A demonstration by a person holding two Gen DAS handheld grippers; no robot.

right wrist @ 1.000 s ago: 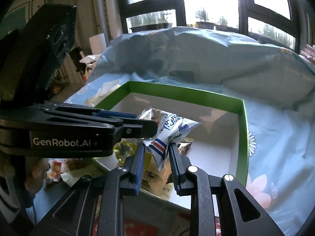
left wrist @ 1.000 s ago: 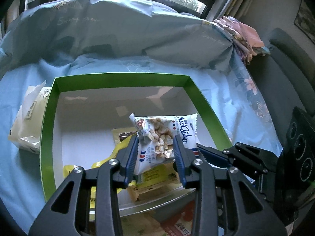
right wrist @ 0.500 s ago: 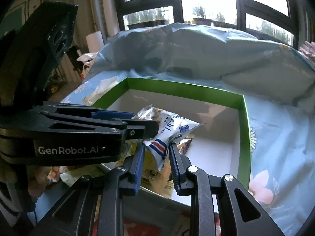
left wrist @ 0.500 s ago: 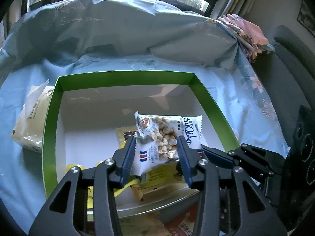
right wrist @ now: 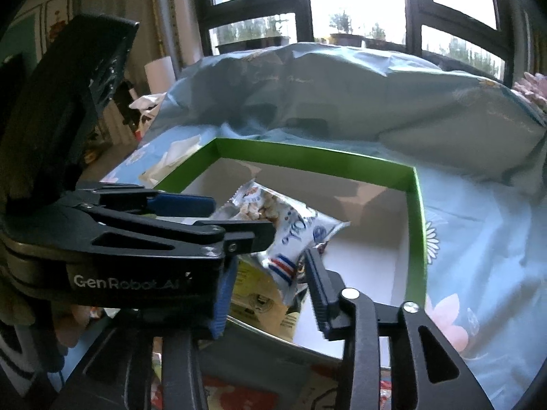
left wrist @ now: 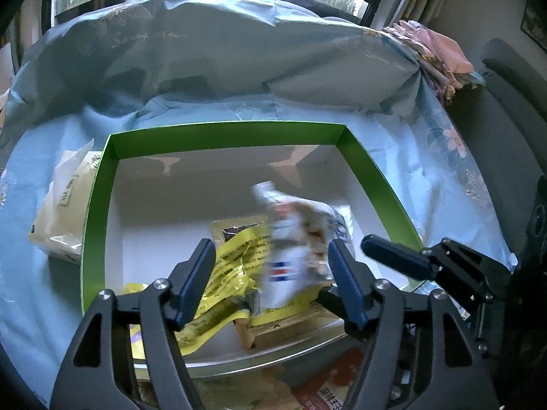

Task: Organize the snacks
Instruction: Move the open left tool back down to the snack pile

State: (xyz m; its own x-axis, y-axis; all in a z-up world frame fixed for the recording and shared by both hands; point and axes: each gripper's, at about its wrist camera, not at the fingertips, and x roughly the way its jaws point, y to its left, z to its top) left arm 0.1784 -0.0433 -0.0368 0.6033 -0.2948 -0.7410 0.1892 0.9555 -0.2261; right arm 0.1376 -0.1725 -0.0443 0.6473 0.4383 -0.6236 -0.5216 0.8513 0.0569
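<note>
A white peanut snack packet (left wrist: pixel 297 249) with red and blue stripes hangs blurred over the green-rimmed white box (left wrist: pixel 222 133). My left gripper (left wrist: pixel 271 273) straddles it with its jaws opening, and the left pad is well clear of it. In the right wrist view the same packet (right wrist: pixel 287 229) sits above my right gripper (right wrist: pixel 271 290), whose jaws are also opening, with neither pad pressing on it. The left gripper's fingers (right wrist: pixel 191 235) cross in from the left, and one of the right gripper's fingers (left wrist: pixel 396 258) shows at the right. A yellow packet (left wrist: pixel 232 263) and other snacks lie in the box below.
A pale yellow bag (left wrist: pixel 65 212) lies outside the box on the left, on the blue floral cloth (left wrist: pixel 393 143). A red packet (left wrist: pixel 335 382) lies in front of the box. A grey chair (left wrist: pixel 506 109) stands at the right, with folded pink cloth (left wrist: pixel 441 51) behind.
Both grippers were pinching the peanut packet. Their jaws have now spread and the packet has come loose, tilting and blurring as it drops toward the box.
</note>
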